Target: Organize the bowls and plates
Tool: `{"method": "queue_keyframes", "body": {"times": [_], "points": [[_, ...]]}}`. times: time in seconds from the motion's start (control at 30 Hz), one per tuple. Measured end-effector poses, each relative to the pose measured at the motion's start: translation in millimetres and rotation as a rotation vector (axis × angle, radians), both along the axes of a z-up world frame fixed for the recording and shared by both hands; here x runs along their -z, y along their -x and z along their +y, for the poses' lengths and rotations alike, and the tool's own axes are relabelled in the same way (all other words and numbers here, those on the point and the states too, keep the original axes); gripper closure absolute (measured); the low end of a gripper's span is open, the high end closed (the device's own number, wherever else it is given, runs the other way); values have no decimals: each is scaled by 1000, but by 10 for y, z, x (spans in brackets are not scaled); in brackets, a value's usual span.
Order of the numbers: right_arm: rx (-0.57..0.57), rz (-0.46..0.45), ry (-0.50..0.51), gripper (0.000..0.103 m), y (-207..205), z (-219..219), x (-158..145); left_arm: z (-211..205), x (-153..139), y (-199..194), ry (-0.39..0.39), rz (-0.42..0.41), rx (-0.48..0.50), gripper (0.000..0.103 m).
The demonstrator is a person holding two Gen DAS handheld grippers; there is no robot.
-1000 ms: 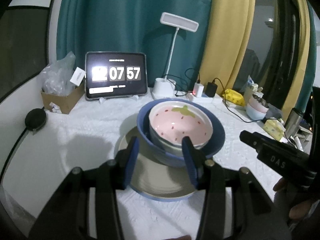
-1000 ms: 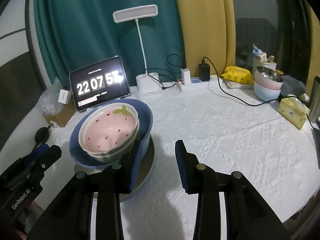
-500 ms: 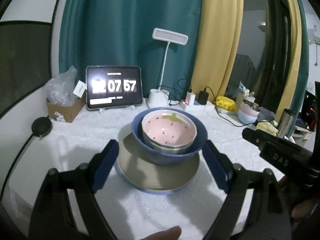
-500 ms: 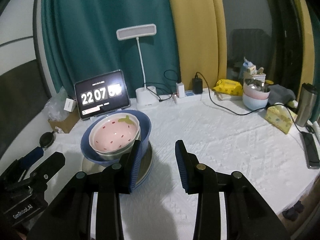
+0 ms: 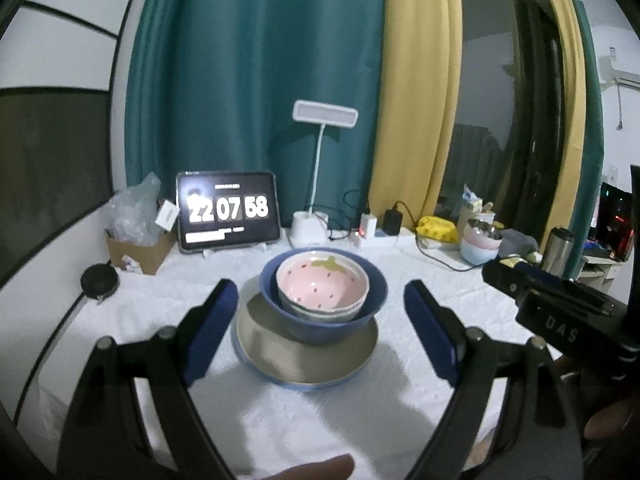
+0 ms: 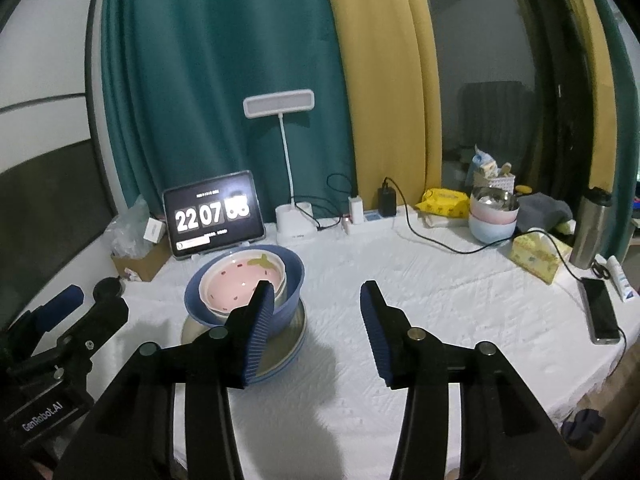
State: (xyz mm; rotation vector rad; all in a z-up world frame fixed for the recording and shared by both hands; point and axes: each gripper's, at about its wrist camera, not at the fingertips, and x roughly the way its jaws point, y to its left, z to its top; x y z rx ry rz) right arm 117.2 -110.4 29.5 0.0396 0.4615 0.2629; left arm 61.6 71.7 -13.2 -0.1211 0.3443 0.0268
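The pink strawberry bowl (image 5: 322, 284) sits nested in the blue bowl (image 5: 324, 300) on the plate (image 5: 306, 344). Short of that plate, the left gripper (image 5: 320, 332) gapes wide, empty. The right gripper (image 6: 316, 336), to the plate's right, has just been opening, nothing between its jaws.

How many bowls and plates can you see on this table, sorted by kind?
Bowls in the middle stack: 2, strawberry bowl inside blue bowl
Plates: 1, plate underneath them
Bowls at the far right: 2, pink bowl on pale blue bowl
Total: 5
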Motion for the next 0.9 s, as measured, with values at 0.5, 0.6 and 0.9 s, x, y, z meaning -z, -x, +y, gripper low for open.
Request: {"method": "queue_keyframes", "body": {"times": [0.5,0.6,0.9], "points": [[13,-90,-16,54,346,-130,-331,-106,-362,331,-27,-88,-3,17],[15,-105,-17,53,401,-146,-395,-120,-433,400,-31,-102,-3,17],[20,-139,-19,47,555,-198,-509,-133,-566,517,-45,-122,-18,17]]}}
